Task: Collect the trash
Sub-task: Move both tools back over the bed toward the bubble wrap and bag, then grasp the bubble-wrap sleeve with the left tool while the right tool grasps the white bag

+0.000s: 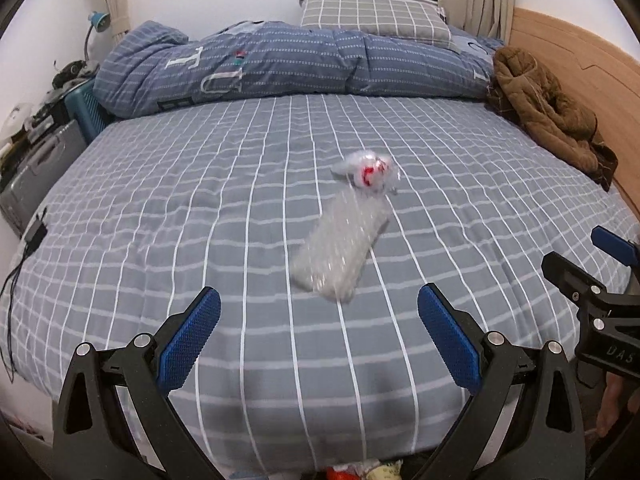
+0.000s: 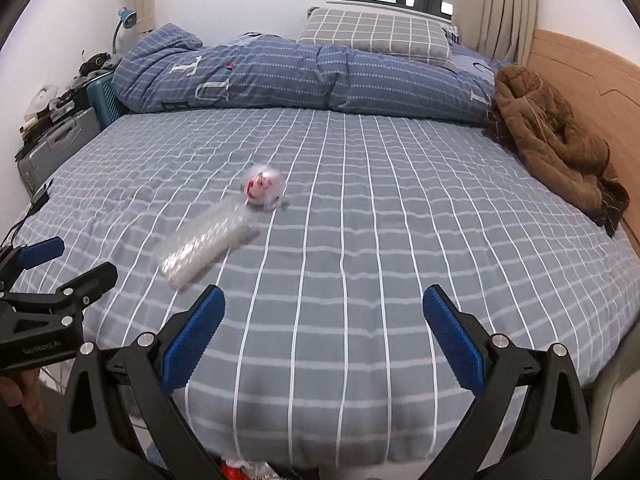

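Note:
A clear bubble-wrap sheet [image 1: 340, 242] lies on the grey checked bed [image 1: 200, 208]. A crumpled clear wrapper with red print [image 1: 370, 172] lies just beyond it. My left gripper [image 1: 319, 334] is open and empty, hovering just in front of the bubble wrap. In the right wrist view the bubble wrap [image 2: 208, 242] and the wrapper [image 2: 262, 188] lie to the left on the bed [image 2: 400, 220]. My right gripper [image 2: 324, 330] is open and empty above the bed's front edge. Each gripper shows at the edge of the other's view.
A folded blue quilt [image 1: 280, 64] and a grey pillow [image 1: 372, 16] lie at the far side. A brown jacket [image 1: 548, 112] lies at the right by the wooden headboard [image 1: 580, 56]. Grey cases [image 1: 36, 168] and clutter stand left. Some colourful trash [image 1: 360, 470] shows below the bed's front edge.

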The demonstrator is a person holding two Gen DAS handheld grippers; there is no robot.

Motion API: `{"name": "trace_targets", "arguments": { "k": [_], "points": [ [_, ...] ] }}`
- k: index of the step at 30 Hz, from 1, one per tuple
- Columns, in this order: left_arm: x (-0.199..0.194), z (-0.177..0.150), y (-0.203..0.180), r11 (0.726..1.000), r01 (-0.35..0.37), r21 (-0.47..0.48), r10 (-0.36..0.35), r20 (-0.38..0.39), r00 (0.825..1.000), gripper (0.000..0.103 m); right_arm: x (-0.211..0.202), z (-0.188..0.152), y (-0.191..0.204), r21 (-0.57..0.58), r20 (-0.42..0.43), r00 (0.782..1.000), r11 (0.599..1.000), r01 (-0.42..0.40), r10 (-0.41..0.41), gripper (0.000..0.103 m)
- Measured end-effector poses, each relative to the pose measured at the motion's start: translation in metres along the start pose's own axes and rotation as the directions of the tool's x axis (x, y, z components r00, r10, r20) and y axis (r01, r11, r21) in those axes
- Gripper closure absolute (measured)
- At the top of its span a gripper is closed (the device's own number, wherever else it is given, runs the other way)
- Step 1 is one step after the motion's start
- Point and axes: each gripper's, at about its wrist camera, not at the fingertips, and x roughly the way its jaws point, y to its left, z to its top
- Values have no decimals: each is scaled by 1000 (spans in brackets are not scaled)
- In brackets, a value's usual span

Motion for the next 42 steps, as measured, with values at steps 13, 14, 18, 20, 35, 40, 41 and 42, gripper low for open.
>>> {"name": "trace_targets", "arguments": {
  "k": [13,14,18,20,35,40,41,42],
  "points": [
    [76,50,0,1000,16,21,-16,-6,1000,6,70,48,-6,-11,9,1000,1000,4,-4,8],
    [82,50,-1,999,22,23,-22,-12,1000,6,78,44,-6,-15,-5,1000,1000,6,-6,8],
    [105,46,-8,998,27,48,-25,-44,999,6,103,35,-4,-29,-53,998,999,17,-19,8],
    [117,44,-11,997,27,70,-23,-62,998,6,109,34,-4,-34,-61,998,999,21,-23,8],
    [175,30,-19,987,147,71,-131,-192,973,41,132,32,-5,-34,-110,994,999,18,-21,8],
    [174,30,-24,980,186,72,-169,-194,966,65,134,30,-4,-35,-119,993,999,20,-24,8],
    [172,31,-24,980,185,72,-169,-189,967,69,135,30,-4,-36,-121,992,999,19,-24,8],
    [169,33,-22,980,188,66,-173,-185,967,71,136,29,-3,-37,-122,992,999,21,-25,8]
  ]
}}
